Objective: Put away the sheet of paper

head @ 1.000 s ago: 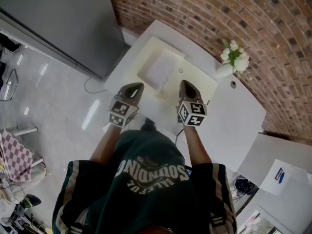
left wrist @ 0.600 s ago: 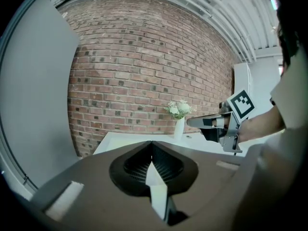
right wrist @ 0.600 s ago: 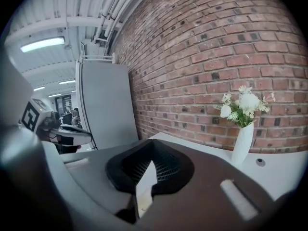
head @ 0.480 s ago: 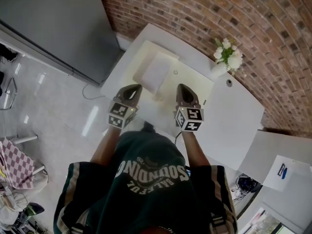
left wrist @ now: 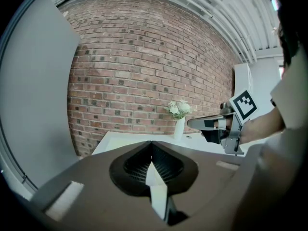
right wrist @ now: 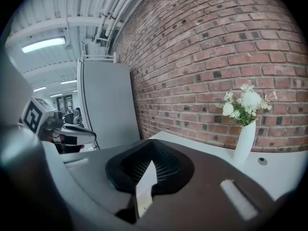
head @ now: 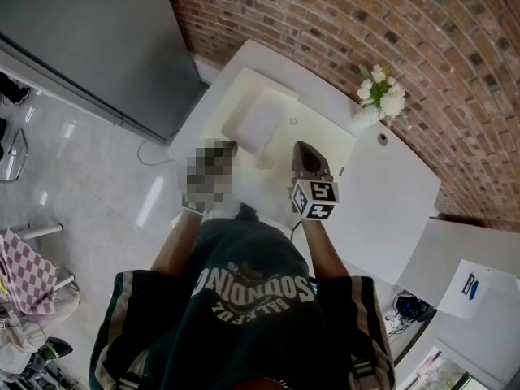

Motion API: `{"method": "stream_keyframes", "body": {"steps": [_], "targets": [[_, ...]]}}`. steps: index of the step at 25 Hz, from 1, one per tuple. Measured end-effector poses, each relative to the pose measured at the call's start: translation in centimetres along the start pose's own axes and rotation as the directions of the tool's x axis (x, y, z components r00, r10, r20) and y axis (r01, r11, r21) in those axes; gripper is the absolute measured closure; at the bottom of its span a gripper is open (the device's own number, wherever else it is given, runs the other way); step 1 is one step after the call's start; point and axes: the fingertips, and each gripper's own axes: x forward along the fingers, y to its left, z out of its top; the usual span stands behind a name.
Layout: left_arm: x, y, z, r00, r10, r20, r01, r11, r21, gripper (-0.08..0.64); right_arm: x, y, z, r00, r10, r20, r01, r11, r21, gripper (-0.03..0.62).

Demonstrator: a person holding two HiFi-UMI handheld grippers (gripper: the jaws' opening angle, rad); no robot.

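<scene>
Your left gripper [left wrist: 151,147] and right gripper [head: 303,147] both have jaws pressed together, holding nothing. They point at the sheet of paper [head: 262,120], which lies on the cream tray [head: 234,88] (probably so both can reach it).

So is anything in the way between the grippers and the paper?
Nothing visible. The sheet of paper lies bare on the cream board, just ahead of the left gripper and right gripper. The flower vase stands off to one side.

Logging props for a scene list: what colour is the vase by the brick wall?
White vase, holding white flowers; clearest in the right gripper view.
</scene>
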Motion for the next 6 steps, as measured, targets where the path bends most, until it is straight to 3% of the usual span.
{"method": "stream_keyframes", "body": {"steps": [6], "targets": [[0.04, 0.69, -0.22, 1.0, 0.006, -0.007, -0.006, 1.0, -0.002, 0.551, 0.66, 0.37, -0.08, 1.0, 0.008, -0.005, -0.008, 1.0, -0.001, 0.592]]}}
